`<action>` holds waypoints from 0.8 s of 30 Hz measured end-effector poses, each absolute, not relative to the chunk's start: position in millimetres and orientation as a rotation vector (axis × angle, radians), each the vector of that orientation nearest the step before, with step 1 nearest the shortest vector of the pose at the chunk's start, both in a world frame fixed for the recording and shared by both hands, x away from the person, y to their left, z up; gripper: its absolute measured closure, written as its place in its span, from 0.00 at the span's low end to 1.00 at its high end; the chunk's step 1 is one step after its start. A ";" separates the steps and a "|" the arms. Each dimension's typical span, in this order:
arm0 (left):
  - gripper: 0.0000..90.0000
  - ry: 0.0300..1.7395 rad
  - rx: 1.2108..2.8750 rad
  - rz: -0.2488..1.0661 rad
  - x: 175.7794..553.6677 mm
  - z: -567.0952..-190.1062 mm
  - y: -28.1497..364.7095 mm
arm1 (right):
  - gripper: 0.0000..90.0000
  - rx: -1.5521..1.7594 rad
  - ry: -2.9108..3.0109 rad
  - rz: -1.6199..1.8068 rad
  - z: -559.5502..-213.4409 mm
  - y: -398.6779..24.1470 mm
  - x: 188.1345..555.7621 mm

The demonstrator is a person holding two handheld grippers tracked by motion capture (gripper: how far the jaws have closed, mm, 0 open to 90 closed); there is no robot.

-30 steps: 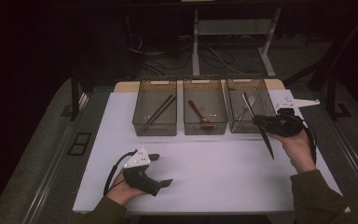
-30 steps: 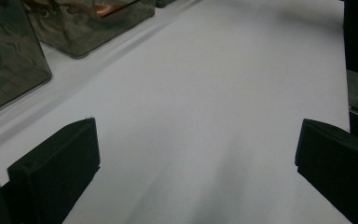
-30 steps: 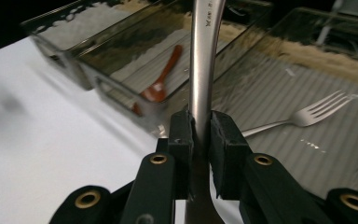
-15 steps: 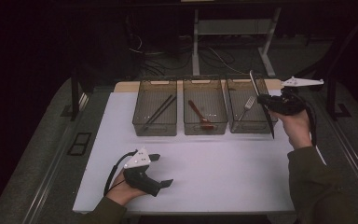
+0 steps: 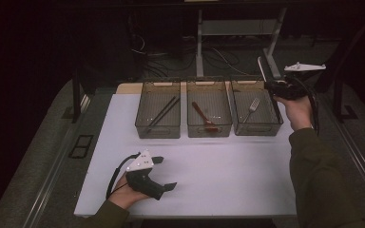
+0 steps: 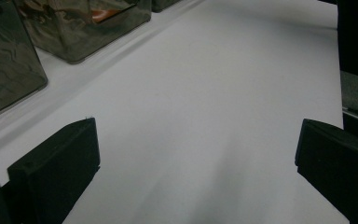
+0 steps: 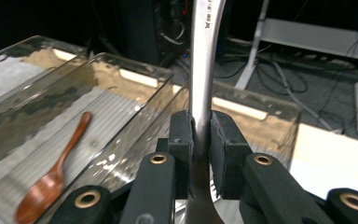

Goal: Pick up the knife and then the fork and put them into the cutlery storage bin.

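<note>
While your left gripper lay on the white table sheet: its jaws stood wide apart and empty.
Clear plastic bins: black chopsticks, red-brown wooden spoon and silver fork lay one to each.
Right gripper: you had it clamped on the slim silver steel utensil, upright above the right bin's far corner.
Risk: the pinch on that smooth handle was narrow, so a quick swing could have let it pivot or slip off the table.
Change: a second earlier you held the utensil lower, pointing down; your left hand had not moved.

Black grippers, grey top plates, olive sleeves
</note>
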State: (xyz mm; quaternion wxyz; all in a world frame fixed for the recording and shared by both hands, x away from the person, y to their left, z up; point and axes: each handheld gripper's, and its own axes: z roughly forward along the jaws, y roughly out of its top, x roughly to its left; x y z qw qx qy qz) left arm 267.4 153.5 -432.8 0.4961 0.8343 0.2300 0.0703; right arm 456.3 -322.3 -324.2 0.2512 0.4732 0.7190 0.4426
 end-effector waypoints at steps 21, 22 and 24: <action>0.00 0.549 2.018 0.164 266.9 -432.2 152.8 | 0.88 1.279 2.105 1.006 -371.9 -304.9 479.3; 0.00 0.550 2.018 0.164 266.9 -432.2 152.6 | 0.88 1.281 2.112 0.998 -374.1 -305.1 479.5; 0.00 0.548 2.018 0.164 266.9 -432.2 152.4 | 0.88 1.292 2.134 0.970 -377.7 -305.2 480.5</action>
